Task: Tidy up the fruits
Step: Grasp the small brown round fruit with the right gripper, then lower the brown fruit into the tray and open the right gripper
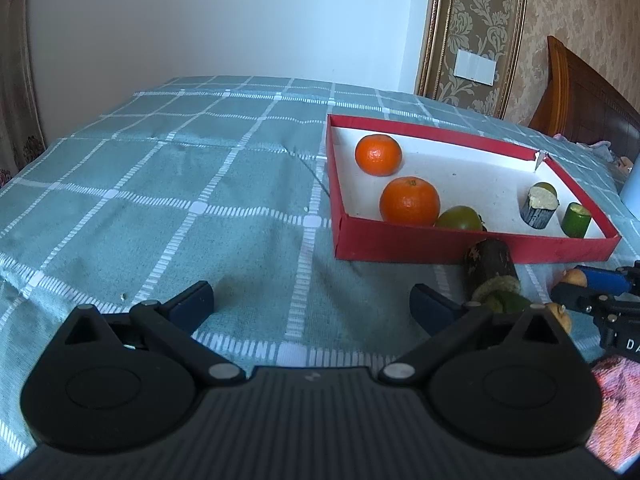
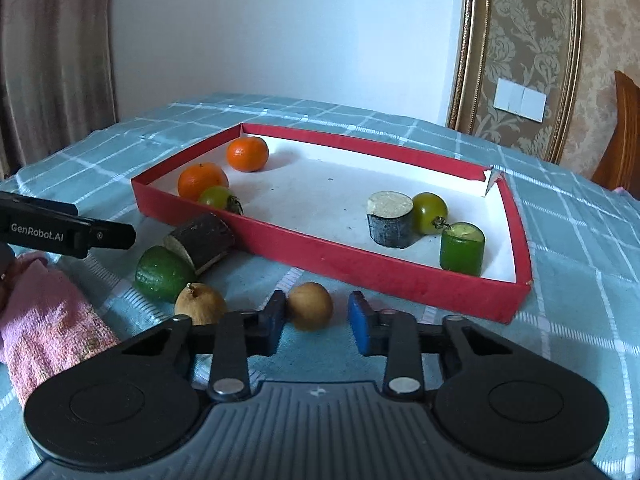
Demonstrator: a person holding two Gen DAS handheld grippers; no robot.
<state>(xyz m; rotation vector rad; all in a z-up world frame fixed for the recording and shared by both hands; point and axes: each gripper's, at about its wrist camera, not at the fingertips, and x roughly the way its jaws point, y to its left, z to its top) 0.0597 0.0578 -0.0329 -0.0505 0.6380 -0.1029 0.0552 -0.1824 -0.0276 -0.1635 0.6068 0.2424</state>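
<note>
Left wrist view: left gripper (image 1: 312, 306) is seen wide open w/ nothing held; red tray (image 1: 460, 246) lies far right. Right wrist view: right gripper (image 2: 318, 318) is narrowed round a brown fruit (image 2: 310, 306), left pad touching, gap at right pad; tray (image 2: 400, 276) just beyond.

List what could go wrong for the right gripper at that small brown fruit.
The round brown fruit sits only at the fingertips of the right gripper, so it may roll or squirt out. The second brown fruit beside them could get nudged. The near wall of the red box may catch the lift.
</note>
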